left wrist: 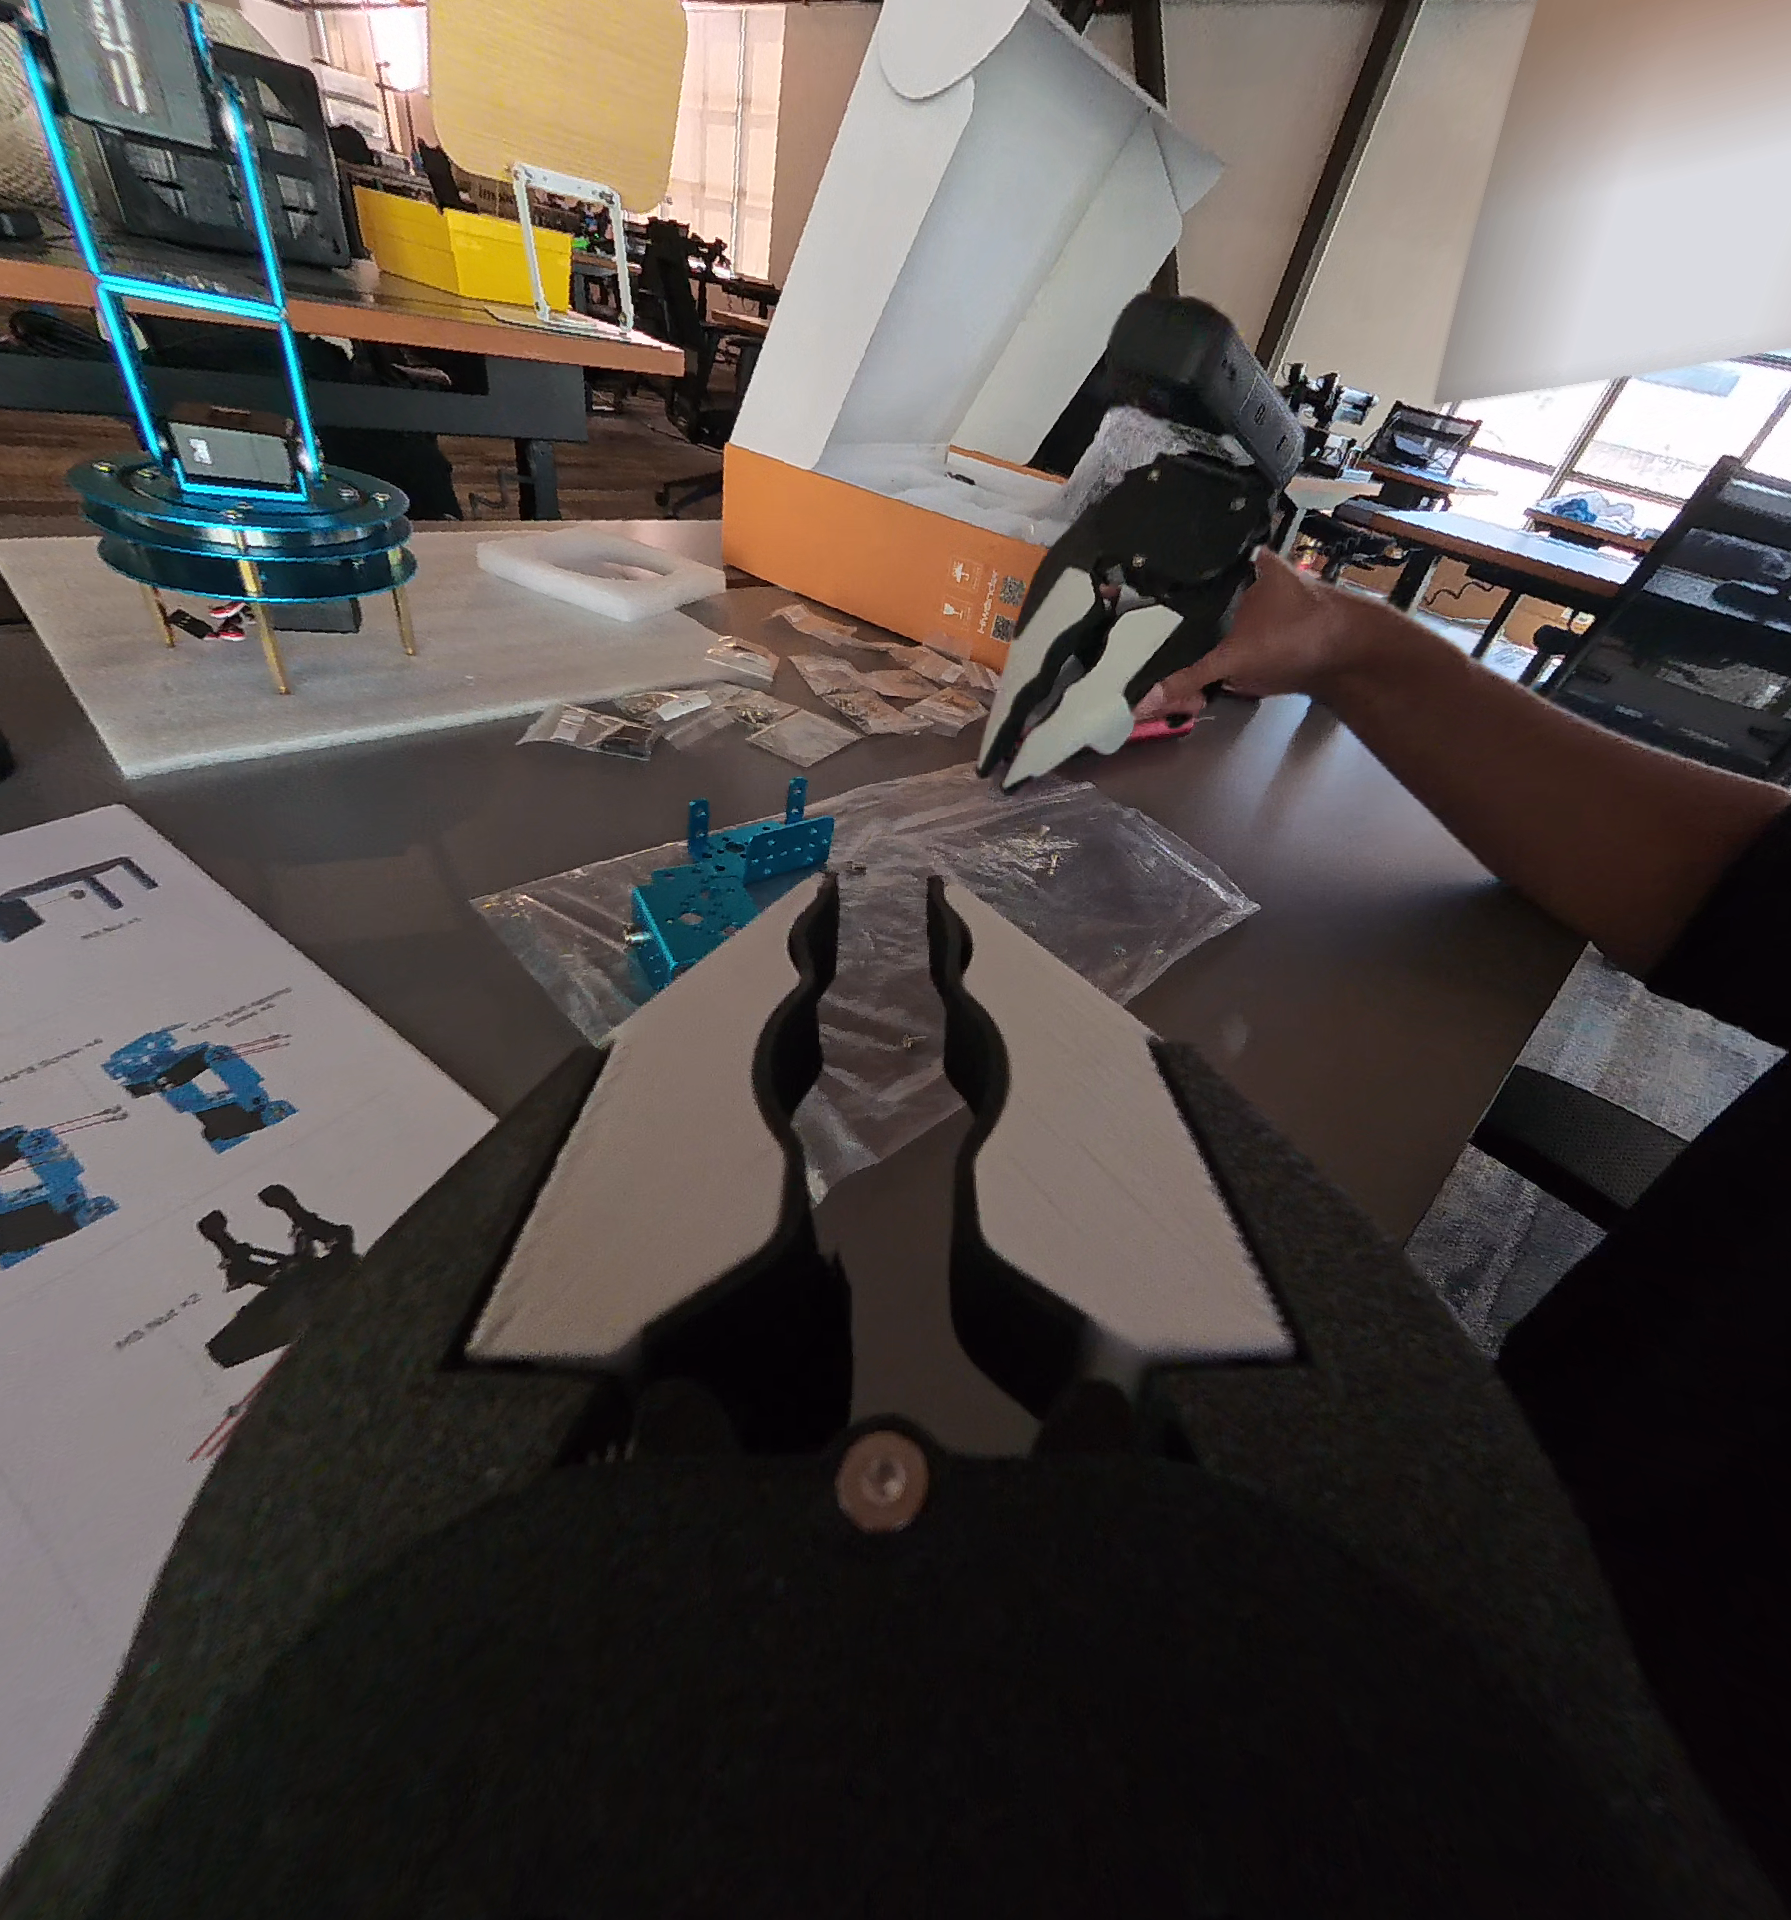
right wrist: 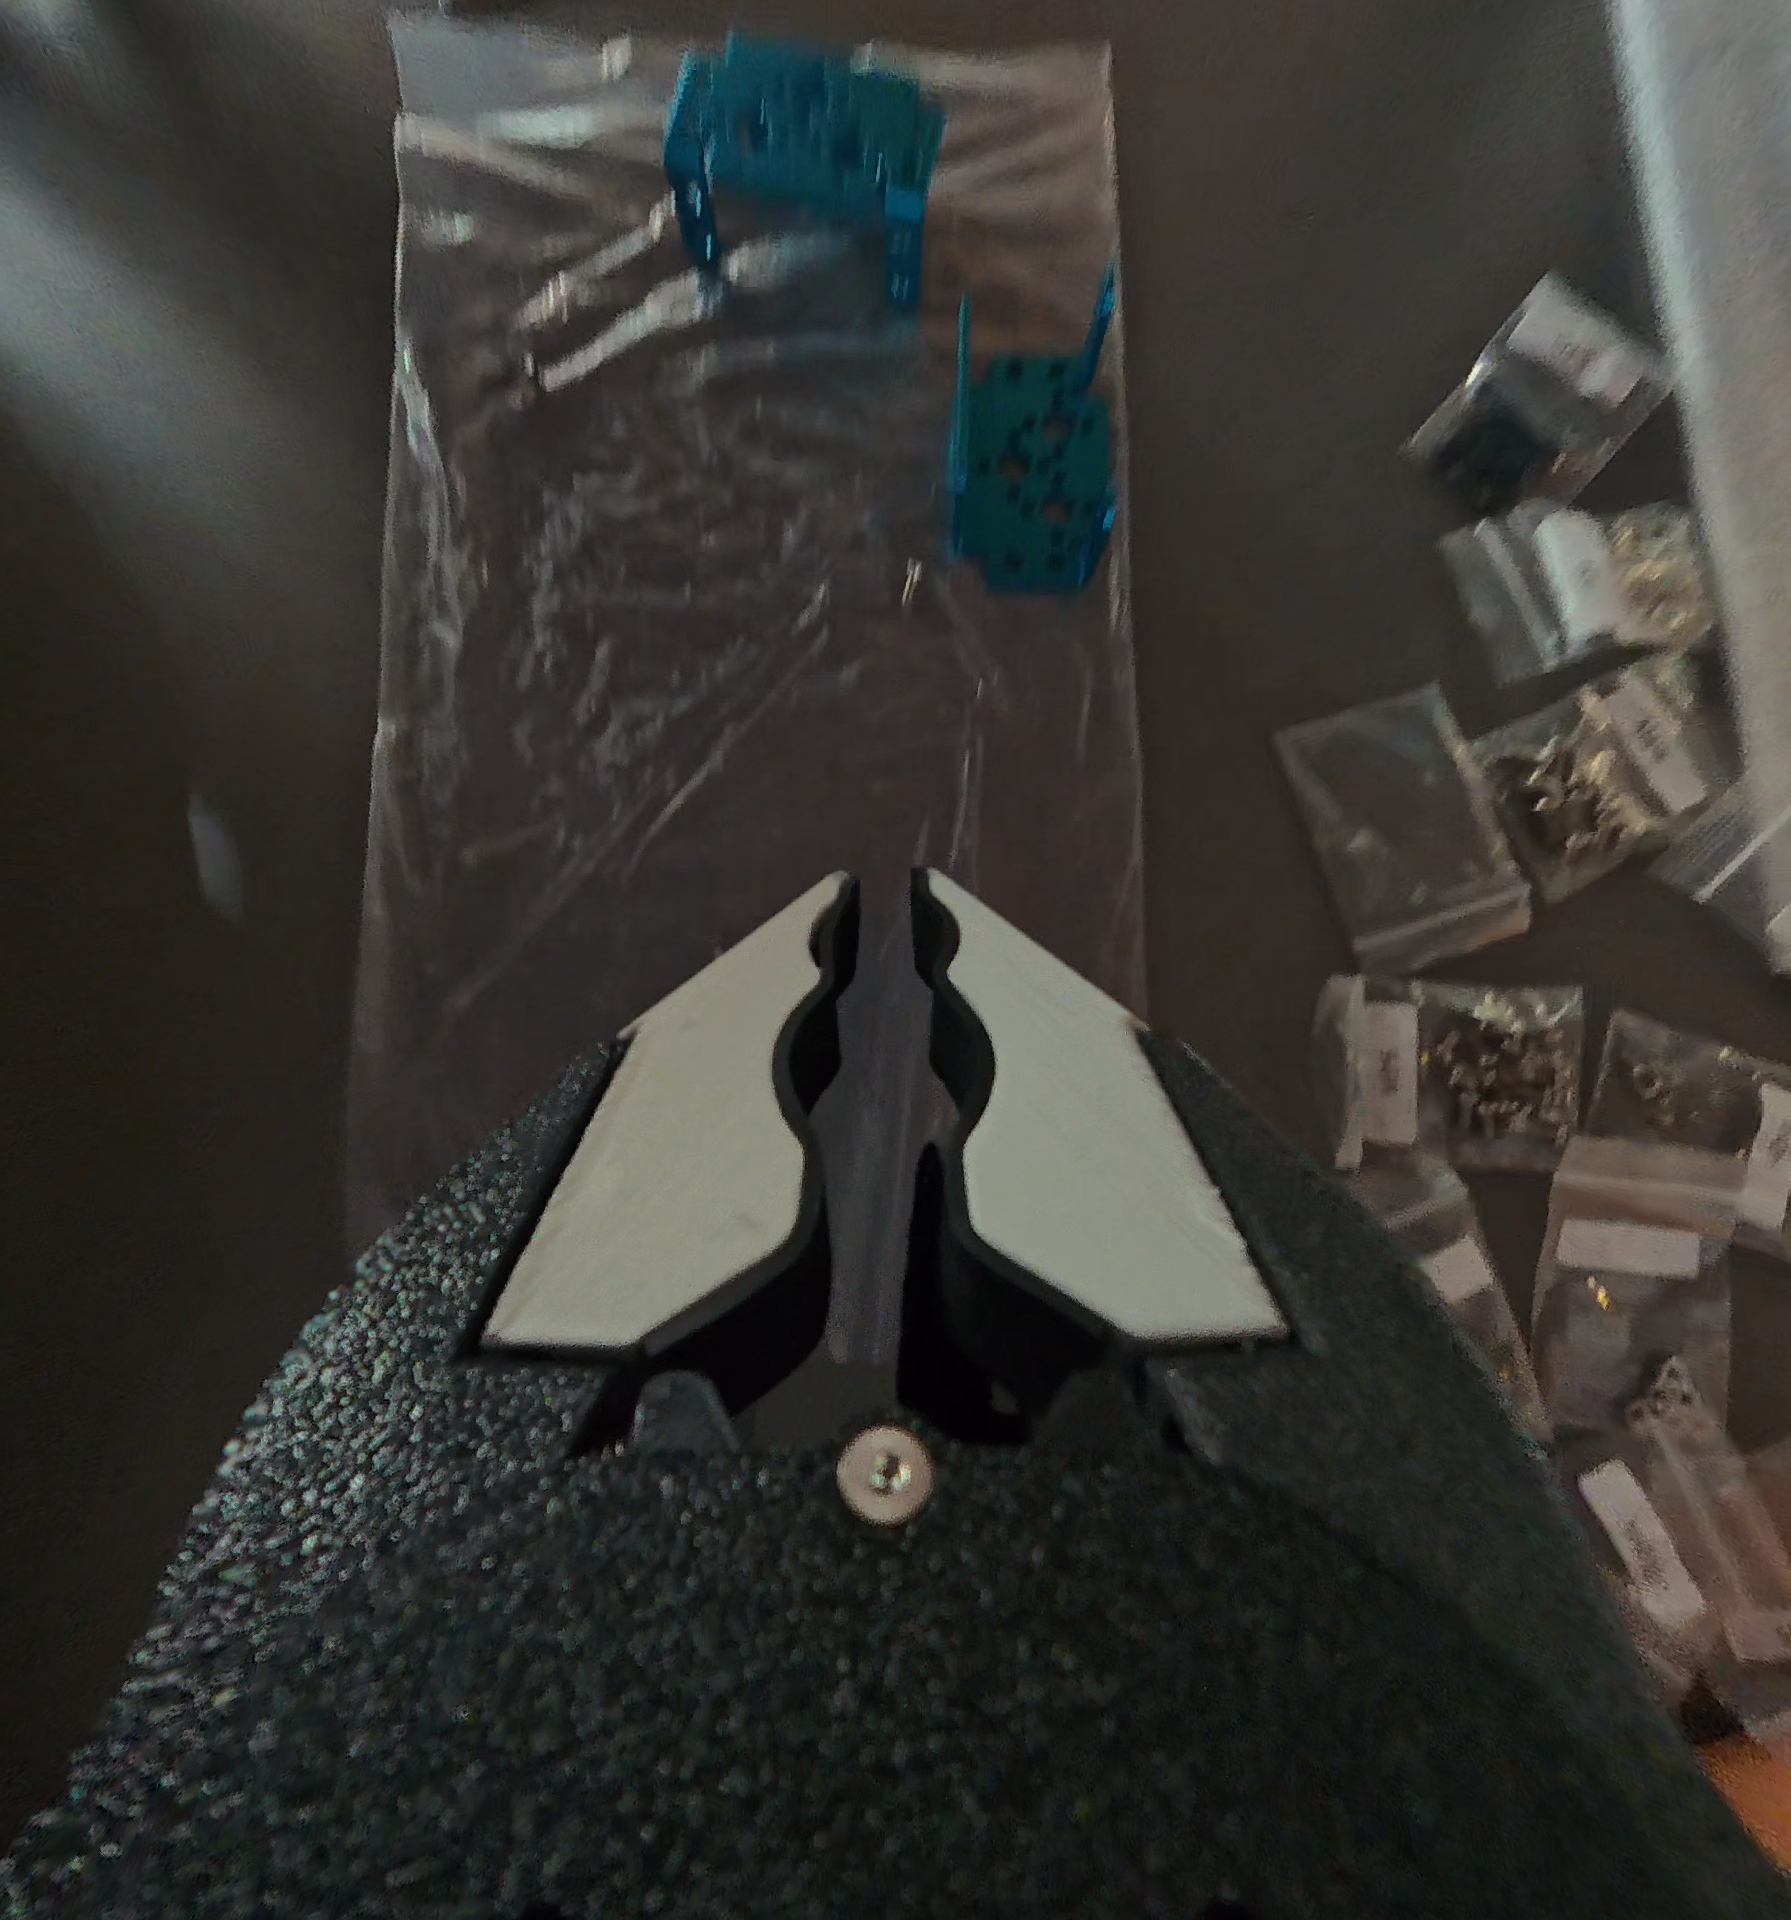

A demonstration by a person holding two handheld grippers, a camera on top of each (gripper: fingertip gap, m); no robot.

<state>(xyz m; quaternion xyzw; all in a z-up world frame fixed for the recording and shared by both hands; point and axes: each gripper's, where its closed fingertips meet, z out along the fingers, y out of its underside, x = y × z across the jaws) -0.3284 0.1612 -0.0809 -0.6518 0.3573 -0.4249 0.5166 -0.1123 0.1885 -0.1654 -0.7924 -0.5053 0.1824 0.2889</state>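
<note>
Clear plastic bag (right wrist: 725, 644) flat on dark tabletop (left wrist: 1317, 831), blue brackets (left wrist: 725, 904) at far edge. Left gripper (left wrist: 880, 883) fingers slightly apart; right gripper (right wrist: 883, 873) fingers nearly together, empty, over near edge.

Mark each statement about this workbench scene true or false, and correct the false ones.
1. Two blue perforated metal brackets lie on a clear plastic bag. True.
2. The left claw grips a bracket. False: it is open and empty, above the bag.
3. Small clear packets of hardware lie on the dark table. True.
4. The orange and white cardboard box is shut. False: its lid stands open.
5. The right claw is slightly open. True.
</note>
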